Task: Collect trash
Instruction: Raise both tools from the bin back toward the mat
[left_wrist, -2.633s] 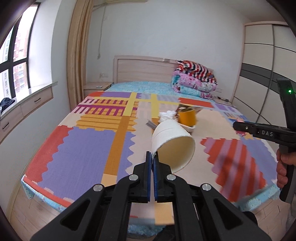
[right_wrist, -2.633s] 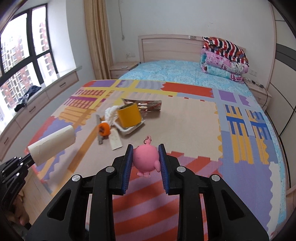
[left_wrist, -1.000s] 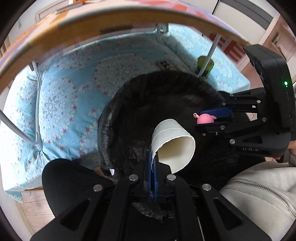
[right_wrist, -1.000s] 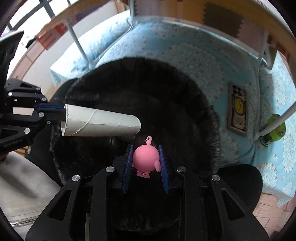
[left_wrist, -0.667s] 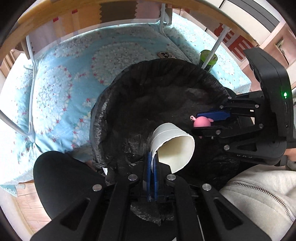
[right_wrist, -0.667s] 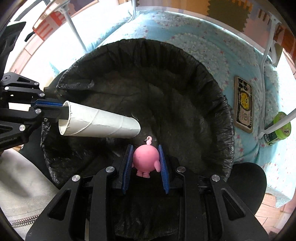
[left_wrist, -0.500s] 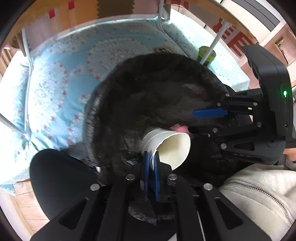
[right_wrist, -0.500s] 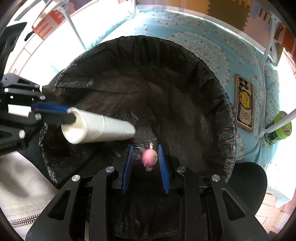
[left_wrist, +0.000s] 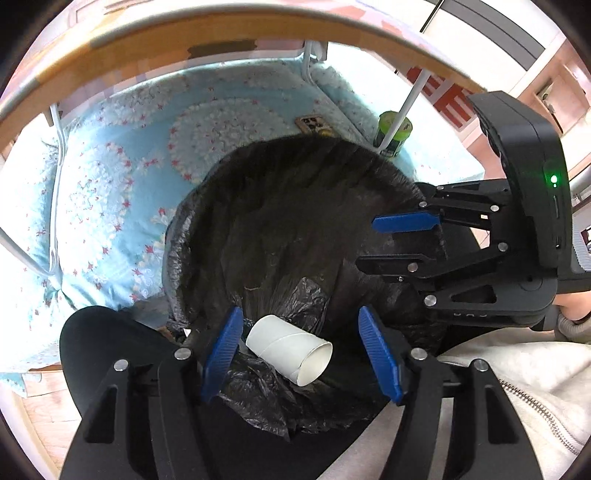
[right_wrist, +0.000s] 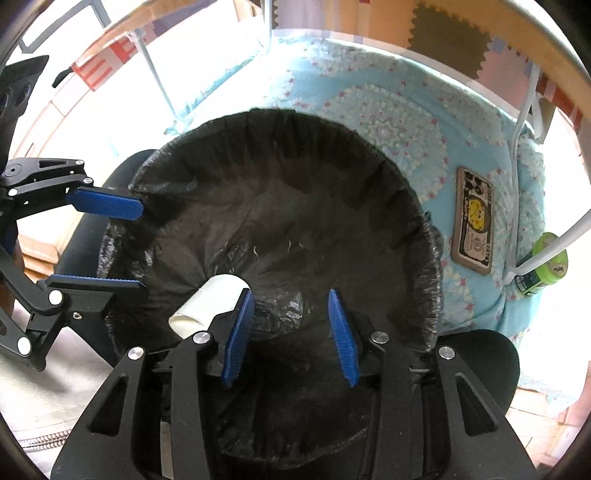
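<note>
Bin bag on floral blue bedding — cardboard tube inside; both grippers opening, empty.

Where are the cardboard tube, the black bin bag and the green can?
cardboard tube (left_wrist: 286, 349), left wrist view, middle of its side.
black bin bag (right_wrist: 332, 206), right wrist view, inner wall.
green can (right_wrist: 543, 271), right wrist view, its side.

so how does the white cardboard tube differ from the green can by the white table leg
The white cardboard tube lies on its side inside the black bin bag; the green can stands upright outside the bag on the blue floral bedding.
The tube is plain white with an open end showing; the can is bright green with a printed label.
The tube sits between the opening jaws of the left tool, untouched; the can is beside a table leg.
Both are cylinders.
</note>
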